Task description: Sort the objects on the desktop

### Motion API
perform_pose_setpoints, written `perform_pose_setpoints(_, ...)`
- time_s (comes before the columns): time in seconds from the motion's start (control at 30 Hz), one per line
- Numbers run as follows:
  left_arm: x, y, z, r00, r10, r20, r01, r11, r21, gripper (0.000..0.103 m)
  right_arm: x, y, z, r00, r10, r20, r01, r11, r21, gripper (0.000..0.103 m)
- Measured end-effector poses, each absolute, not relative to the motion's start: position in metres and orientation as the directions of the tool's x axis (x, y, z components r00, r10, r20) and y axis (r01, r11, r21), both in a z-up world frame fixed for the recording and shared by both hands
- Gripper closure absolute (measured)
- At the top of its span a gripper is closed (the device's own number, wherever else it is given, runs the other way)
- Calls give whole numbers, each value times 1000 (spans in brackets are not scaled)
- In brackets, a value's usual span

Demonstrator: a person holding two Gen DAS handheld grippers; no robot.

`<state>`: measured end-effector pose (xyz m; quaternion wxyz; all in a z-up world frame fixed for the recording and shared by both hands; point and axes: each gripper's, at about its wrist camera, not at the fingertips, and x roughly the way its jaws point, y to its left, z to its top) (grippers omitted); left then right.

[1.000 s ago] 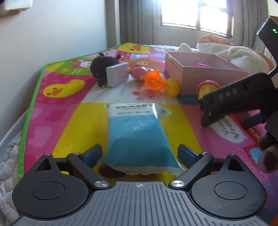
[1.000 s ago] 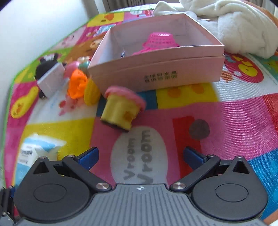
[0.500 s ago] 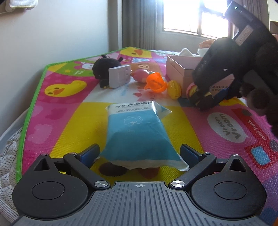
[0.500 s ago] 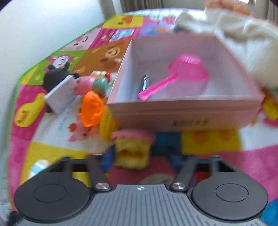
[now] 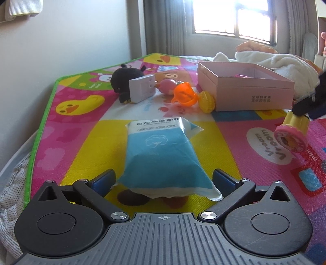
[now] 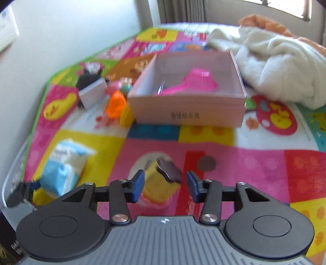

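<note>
Window (image 5: 232,18) glare – rt view blurred

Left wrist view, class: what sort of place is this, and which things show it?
Probably a child's bedroom or playroom: a cartoon play mat covers the surface, small toys lie beside a pink box, and a curtained window stands behind.

Home bedroom, cartoon play mat (image 5: 77,130), curtained window (image 5: 232,18), blanket (image 6: 281,67)

The tissue pack (image 5: 161,150) lies on the play mat (image 5: 67,138), directly ahead between the left gripper (image 5: 164,180) fingers. Behind it, a row: plush toy (image 5: 122,81), wall plug (image 5: 142,88) leaning on it, funnel (image 5: 184,96), ribbed ball (image 5: 206,99) touching the box (image 5: 248,95). A strainer scoop (image 6: 195,82) lies in the box. A blanket (image 6: 275,63) sits behind and right of the box. The toy cupcake (image 6: 161,187) hangs between the right gripper (image 6: 165,186) fingers, above the mat, in front of the box.
</note>
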<state>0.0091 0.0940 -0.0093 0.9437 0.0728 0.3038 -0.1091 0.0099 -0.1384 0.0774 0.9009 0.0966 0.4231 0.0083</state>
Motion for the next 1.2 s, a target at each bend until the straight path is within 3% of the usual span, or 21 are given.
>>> perform_pose_setpoints(0.03,9,93,-9,791,-155,-591,247,966,77,0,10,-141,79,656,103,-748,71,978,197,40)
perform_pose_setpoints(0.17,10,92,-5,779,-141,-610,238,968,80,0,11,-147,81,688,79,-721,109,972,210,33)
perform_pose_setpoints(0.47,39,60,22,746,-132,-653,255,962,97,0,18,-154,72,674,43,-738,155,968,198,25)
perform_pose_setpoints(0.53,46,47,24,727,-129,-675,284,951,124,5,24,-153,65,641,37,-767,157,971,178,25)
perform_pose_setpoints(0.6,47,36,23,708,-133,-694,329,931,157,34,26,-150,59,621,45,-783,143,975,170,25)
perform_pose_setpoints(0.7,37,29,16,668,-177,-723,398,906,146,42,24,-147,60,634,27,-773,135,980,145,24)
perform_pose_setpoints(0.83,12,23,18,621,-279,-732,509,854,107,40,22,-148,62,642,34,-766,138,978,159,20)
perform_pose_setpoints(0.9,4,24,19,600,-304,-740,534,841,88,30,21,-146,63,639,57,-767,117,978,171,18)
perform_pose_setpoints(1.1,8,45,16,614,-242,-751,459,884,91,10,19,-120,57,622,59,-781,27,995,97,18)
perform_pose_setpoints(1.2,13,57,18,635,-198,-747,416,902,115,7,18,-114,55,621,16,-784,34,998,47,18)
